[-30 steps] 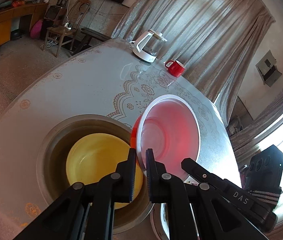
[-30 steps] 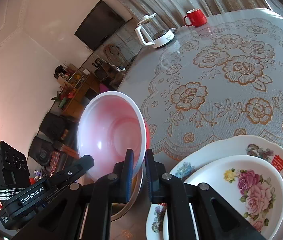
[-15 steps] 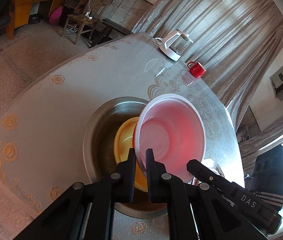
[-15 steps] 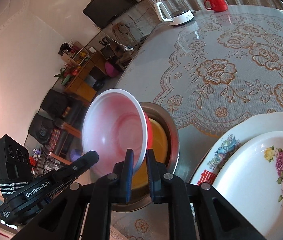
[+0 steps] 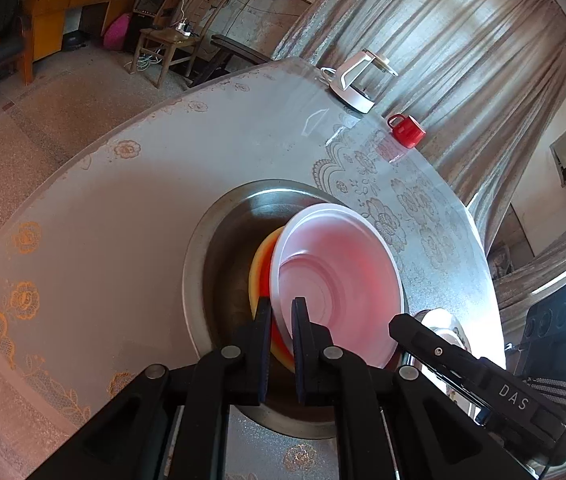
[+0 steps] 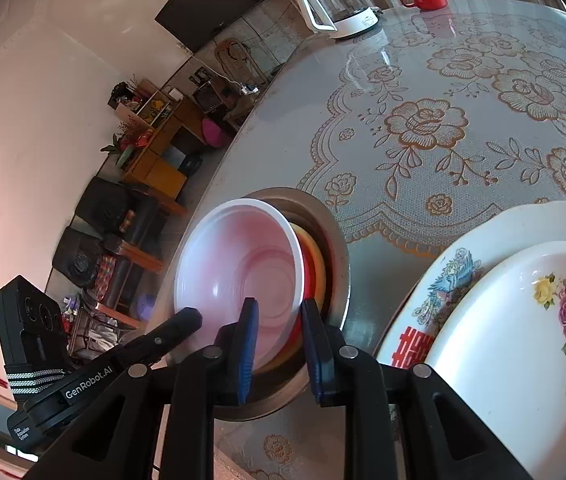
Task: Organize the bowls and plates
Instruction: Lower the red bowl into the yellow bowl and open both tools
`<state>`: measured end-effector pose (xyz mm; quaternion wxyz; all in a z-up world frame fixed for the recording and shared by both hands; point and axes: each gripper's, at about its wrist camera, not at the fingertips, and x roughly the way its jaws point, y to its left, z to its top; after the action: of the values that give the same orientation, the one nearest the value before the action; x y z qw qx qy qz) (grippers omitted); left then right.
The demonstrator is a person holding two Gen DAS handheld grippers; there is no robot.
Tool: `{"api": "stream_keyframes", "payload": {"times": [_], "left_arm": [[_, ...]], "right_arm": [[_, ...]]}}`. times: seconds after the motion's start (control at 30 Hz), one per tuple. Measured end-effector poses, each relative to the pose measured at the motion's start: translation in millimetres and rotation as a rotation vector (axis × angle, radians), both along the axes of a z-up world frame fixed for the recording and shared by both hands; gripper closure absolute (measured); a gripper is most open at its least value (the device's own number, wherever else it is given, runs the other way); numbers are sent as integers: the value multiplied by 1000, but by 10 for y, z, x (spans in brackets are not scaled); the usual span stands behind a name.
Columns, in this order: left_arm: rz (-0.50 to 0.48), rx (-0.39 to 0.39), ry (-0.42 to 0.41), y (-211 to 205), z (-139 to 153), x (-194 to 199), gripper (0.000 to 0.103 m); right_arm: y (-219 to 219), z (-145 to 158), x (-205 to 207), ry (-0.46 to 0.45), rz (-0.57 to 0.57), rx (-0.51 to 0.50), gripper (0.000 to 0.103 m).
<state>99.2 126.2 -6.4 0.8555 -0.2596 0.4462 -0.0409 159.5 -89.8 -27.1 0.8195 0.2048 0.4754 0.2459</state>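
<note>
From my left wrist view, the steel basin (image 5: 219, 264) sits on the lace-patterned table (image 5: 131, 208) and serves as my landmark. Inside it lies the yellow bowl (image 5: 258, 264), and nested in that, tilted toward me, is the red bowl (image 5: 339, 272) with its white inside. My left gripper (image 5: 281, 312) is pinched narrow on the near rim of the red bowl, one finger outside, one inside. Far beyond the basin, at the table's back edge, stand a white kettle (image 5: 357, 80) and, just to its right, a red mug (image 5: 406, 130).

From my right wrist view, the left gripper's black body pokes in left of the basin (image 6: 339, 264). The red bowl (image 6: 243, 264) leans in the basin over the yellow bowl (image 6: 319, 258). My right gripper (image 6: 279, 320) has its jaws parted and straddles the bowl's near rim, one finger inside, without visibly clamping it. Right of the basin, just beside it, two flowered plates (image 6: 523, 320) are stacked.
</note>
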Motion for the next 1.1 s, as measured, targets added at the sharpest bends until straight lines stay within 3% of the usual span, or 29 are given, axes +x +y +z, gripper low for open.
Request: {"api": "stream_keyframes", "payload": {"times": [0.4, 0.6, 0.8, 1.1], "left_arm": [[14, 53, -7, 53, -16, -4, 94], [25, 54, -12, 121, -12, -32, 94], [20, 56, -27, 108, 9, -59, 85], [23, 120, -53, 61, 52, -89, 84]], "right_arm": [[180, 23, -15, -65, 30, -108, 84], [243, 13, -17, -55, 53, -104, 84], [245, 9, -29, -60, 50, -109, 84], [279, 49, -95, -104, 42, -162, 83]]}}
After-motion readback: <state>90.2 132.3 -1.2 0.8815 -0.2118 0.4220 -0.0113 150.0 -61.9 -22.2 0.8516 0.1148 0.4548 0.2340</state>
